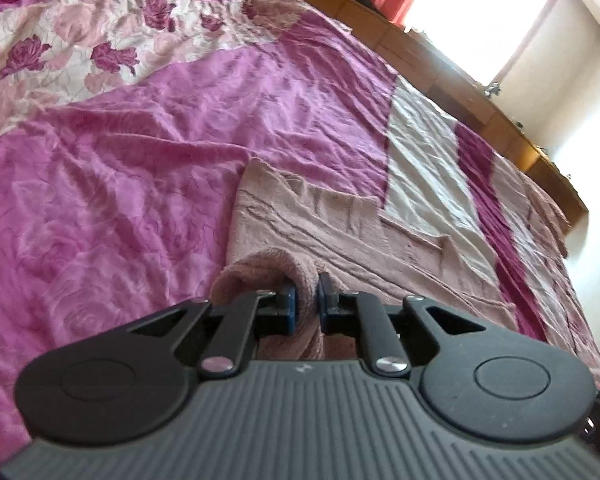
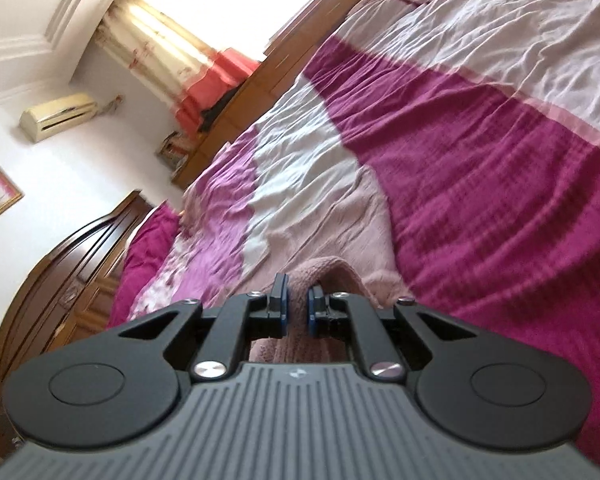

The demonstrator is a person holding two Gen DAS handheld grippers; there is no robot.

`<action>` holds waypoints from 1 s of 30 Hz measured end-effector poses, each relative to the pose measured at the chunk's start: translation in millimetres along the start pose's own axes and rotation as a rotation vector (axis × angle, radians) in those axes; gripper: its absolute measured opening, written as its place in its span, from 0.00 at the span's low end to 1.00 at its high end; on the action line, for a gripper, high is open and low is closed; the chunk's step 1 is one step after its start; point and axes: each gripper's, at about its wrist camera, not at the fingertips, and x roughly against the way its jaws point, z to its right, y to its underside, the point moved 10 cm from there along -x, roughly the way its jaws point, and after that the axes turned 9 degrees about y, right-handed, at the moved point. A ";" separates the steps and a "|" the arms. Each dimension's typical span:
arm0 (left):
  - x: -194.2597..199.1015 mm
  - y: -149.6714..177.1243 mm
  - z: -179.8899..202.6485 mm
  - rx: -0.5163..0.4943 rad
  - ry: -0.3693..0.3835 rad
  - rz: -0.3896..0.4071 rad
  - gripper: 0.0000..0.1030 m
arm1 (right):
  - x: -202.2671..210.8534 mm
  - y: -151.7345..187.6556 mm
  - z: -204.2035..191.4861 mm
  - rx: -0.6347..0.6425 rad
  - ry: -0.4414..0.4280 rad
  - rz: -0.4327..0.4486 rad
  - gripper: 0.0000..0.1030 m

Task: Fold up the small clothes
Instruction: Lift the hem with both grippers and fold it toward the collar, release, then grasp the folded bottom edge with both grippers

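Note:
A pale pink fleece garment (image 1: 340, 224) lies spread on the bed. My left gripper (image 1: 306, 300) is shut on a bunched edge of it, and the pinched fabric curls over the left finger. In the right wrist view my right gripper (image 2: 297, 304) is shut on another bunched edge of the same garment (image 2: 340, 216), which stretches away over the bedspread. Both grips hold the fabric slightly lifted. The parts under the grippers are hidden.
The bed is covered by a magenta, pink and cream floral bedspread (image 1: 140, 160). A wooden bed frame (image 1: 480, 108) runs along the far side below a bright window (image 1: 480, 12). In the right wrist view stand a dark wooden headboard (image 2: 60, 276), curtains (image 2: 172, 52) and an air conditioner (image 2: 58, 116).

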 end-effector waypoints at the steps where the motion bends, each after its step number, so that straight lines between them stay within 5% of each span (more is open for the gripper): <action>1: -5.7 0.7 -3.8 0.003 -0.014 -0.005 0.12 | -4.1 -0.1 3.1 0.004 0.021 0.011 0.09; 7: -37.0 14.9 -20.4 -0.030 -0.092 -0.058 0.14 | -38.0 10.8 23.3 0.048 0.124 -0.012 0.09; 13: -36.0 18.6 -16.9 -0.108 -0.112 -0.067 0.18 | -45.4 15.8 26.5 0.067 0.138 -0.024 0.11; 16: -29.3 18.8 -14.1 -0.120 -0.116 -0.072 0.29 | -41.5 14.2 22.7 0.074 0.138 -0.039 0.21; 21: -8.4 21.7 -14.8 -0.158 -0.133 -0.066 0.38 | -17.5 13.3 14.6 0.136 0.179 -0.021 0.57; 26: 7.2 31.0 -17.0 -0.188 -0.152 -0.093 0.39 | 5.3 22.5 9.3 0.184 0.197 -0.038 0.63; 30: 14.4 39.8 -20.7 -0.226 -0.199 -0.118 0.52 | 19.9 34.6 5.8 0.188 0.188 -0.069 0.66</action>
